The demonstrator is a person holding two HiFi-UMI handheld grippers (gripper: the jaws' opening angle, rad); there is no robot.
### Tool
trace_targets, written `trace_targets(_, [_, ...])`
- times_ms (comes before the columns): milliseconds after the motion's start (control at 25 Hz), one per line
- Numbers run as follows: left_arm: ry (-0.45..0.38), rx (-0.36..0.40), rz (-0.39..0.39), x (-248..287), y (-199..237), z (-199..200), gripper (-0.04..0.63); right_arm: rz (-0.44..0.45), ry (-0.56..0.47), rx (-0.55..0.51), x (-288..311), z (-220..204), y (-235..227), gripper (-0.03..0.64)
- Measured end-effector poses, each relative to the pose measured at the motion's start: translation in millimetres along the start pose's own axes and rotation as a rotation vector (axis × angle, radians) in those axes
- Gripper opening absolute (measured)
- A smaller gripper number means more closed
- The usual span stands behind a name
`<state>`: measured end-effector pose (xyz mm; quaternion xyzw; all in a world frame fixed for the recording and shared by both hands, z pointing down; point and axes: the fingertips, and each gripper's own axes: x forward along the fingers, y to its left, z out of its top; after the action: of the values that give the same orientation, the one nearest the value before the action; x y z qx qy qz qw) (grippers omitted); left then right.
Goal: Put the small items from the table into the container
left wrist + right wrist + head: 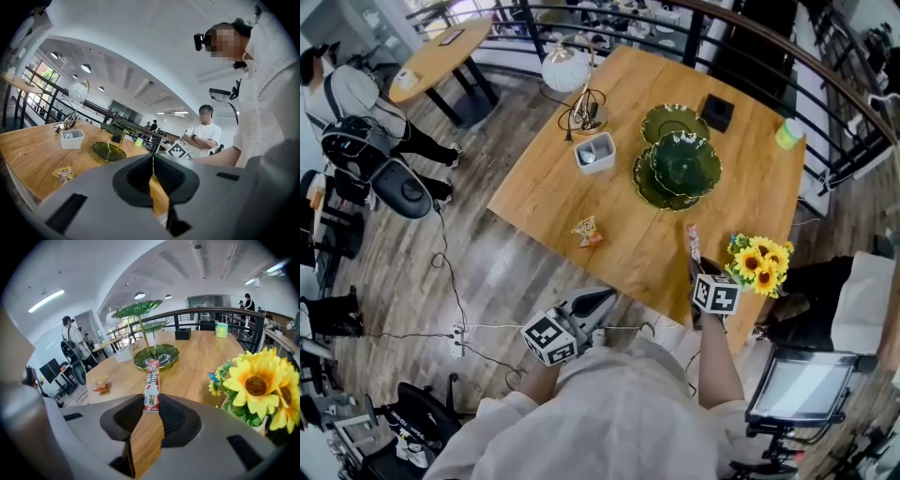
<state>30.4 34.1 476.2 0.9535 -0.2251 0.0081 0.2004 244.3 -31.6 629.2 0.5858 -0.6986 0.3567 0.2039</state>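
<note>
My right gripper [695, 266] [151, 405] is shut on a red-and-white stick packet [693, 238] [152, 378], held off the wooden table [572, 192] near its front right corner. The packet sticks out forward between the pads. A white square container [595, 153] [72, 138] stands at the table's far left part, with small items inside. An orange snack packet [587, 232] [64, 174] [100, 384] lies flat near the front left edge. My left gripper [600, 302] [153, 165] hovers just off the table's front edge, its jaws pressed together with nothing in them.
A green tiered leaf dish [680, 167] fills the table's middle. Sunflowers [761, 262] [262, 390] stand close on the right of my right gripper. A black box [717, 112], a green cup [788, 133] and a wire lamp [567, 70] sit at the back. A person [205, 133] stands beyond.
</note>
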Motion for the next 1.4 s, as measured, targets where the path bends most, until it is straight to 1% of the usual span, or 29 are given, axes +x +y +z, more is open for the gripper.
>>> trace_targets(120, [-0.003, -0.008, -0.007, 3, 1, 1, 0.009, 0.001, -0.075, 0.042, -22, 22, -1, 0.112])
trace_targets(240, [-0.008, -0.012, -0.016, 6, 2, 2, 0.009, -0.018, -0.134, 0.040, -44, 44, -7, 0.112])
trace_targets(400, [-0.020, -0.014, -0.023, 8, 5, 3, 0.009, -0.052, -0.193, -0.002, -70, 77, -18, 0.112])
trace_targets(640, [-0.033, -0.028, -0.032, 11, 6, 4, 0.009, -0.062, -0.237, -0.103, -92, 120, -13, 0.112])
trace_targets(1040, [-0.052, -0.047, -0.015, 6, 16, 5, 0.009, -0.022, -0.243, -0.265, -94, 176, 6, 0.112])
trace_targets(1280, [-0.050, -0.052, -0.008, 8, 21, 4, 0.009, 0.012, -0.213, -0.365, -82, 205, 17, 0.112])
trace_targets(1400, [-0.046, -0.053, -0.004, 8, 23, 5, 0.009, 0.025, -0.183, -0.434, -72, 216, 25, 0.112])
